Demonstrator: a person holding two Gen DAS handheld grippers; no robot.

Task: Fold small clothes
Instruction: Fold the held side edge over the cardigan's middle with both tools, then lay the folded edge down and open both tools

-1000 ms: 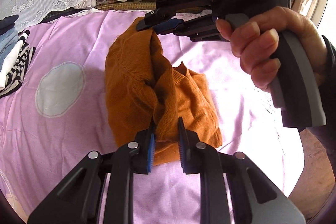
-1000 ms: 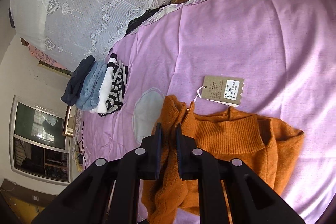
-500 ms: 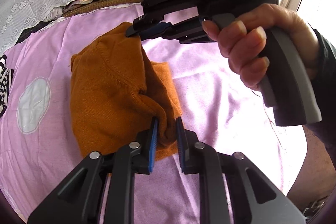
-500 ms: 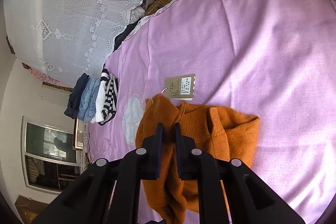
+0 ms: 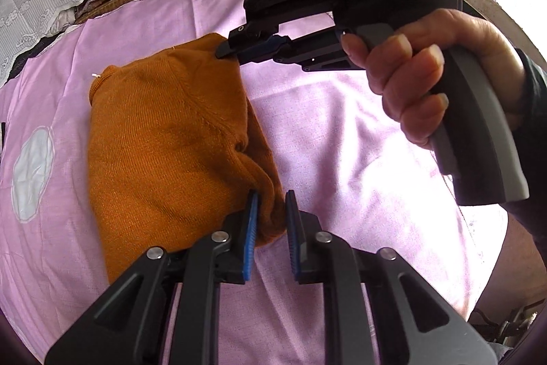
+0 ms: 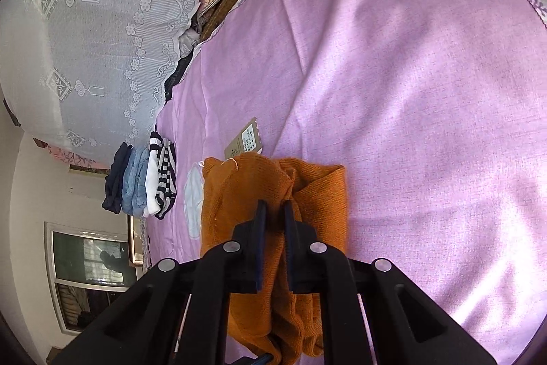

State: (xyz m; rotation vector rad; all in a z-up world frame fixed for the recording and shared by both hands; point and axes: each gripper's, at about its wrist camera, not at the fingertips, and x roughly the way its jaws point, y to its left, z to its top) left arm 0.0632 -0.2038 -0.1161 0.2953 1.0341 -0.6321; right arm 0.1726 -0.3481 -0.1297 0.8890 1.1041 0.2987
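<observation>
An orange knit sweater (image 5: 164, 139) lies folded over on the pink bedsheet (image 5: 342, 132). My left gripper (image 5: 270, 197) is shut on the sweater's near right corner. My right gripper (image 5: 227, 52) is shut on its far corner, held by a hand (image 5: 427, 70). In the right wrist view the right gripper (image 6: 273, 207) pinches a fold of the sweater (image 6: 239, 194), which drapes down below the fingers. A paper tag (image 6: 244, 142) lies on the sheet just beyond the sweater.
A stack of folded clothes (image 6: 142, 180), dark blue, denim, white and striped, lies at the bed's far left. A lace-covered pile (image 6: 102, 23) lines the head of the bed. A white round patch (image 5: 32, 173) marks the sheet left of the sweater.
Both grippers carried the held edge of the sweater across and down. The raised fold now lies flatter over the rest of the sweater, and the tag is partly covered.
</observation>
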